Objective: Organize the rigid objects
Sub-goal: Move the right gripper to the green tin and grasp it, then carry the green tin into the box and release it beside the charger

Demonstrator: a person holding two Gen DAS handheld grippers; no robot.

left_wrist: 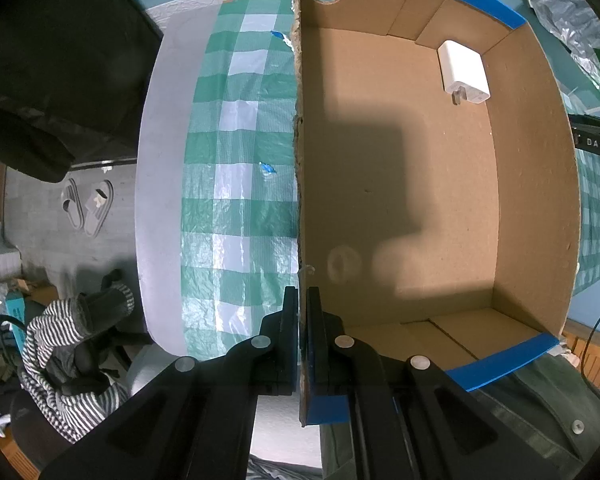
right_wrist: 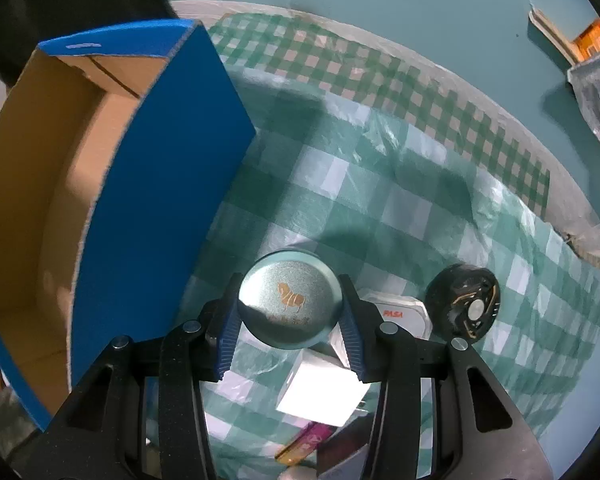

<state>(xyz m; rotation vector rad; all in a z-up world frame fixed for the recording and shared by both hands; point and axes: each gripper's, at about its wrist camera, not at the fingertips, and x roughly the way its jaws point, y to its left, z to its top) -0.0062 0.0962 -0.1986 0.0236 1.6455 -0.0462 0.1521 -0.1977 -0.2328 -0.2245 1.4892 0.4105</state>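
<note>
Progress stands at an early stage, judged from how things lie. Left gripper [left_wrist: 302, 320] is clamped tight on the near wall of the cardboard box [left_wrist: 540, 208], jaws closed over the raw edge, steadying it on the checked cloth [left_wrist: 236, 152]. Inside the box lies one item only: a white charger [left_wrist: 464, 72], resting on the floor near the far corner. The remaining floor is bare.

In the right wrist view, the same box stands at the left, its blue outer wall facing the items not yet sorted. Right gripper [right_wrist: 290, 320] points down at a round teal tin [right_wrist: 290, 306]; its ribbed pads bracket the lid on both sides and appear to touch the rim, at a narrow opening. The tin sits on the cloth just beside the box.

Items left to move:
- white block [right_wrist: 324, 392], under the tin's near edge;
- flat white pack [right_wrist: 400, 312], right of the tin;
- black round part [right_wrist: 462, 306], farther right;
- a small coloured item at the bottom edge, too hidden to identify.
</note>
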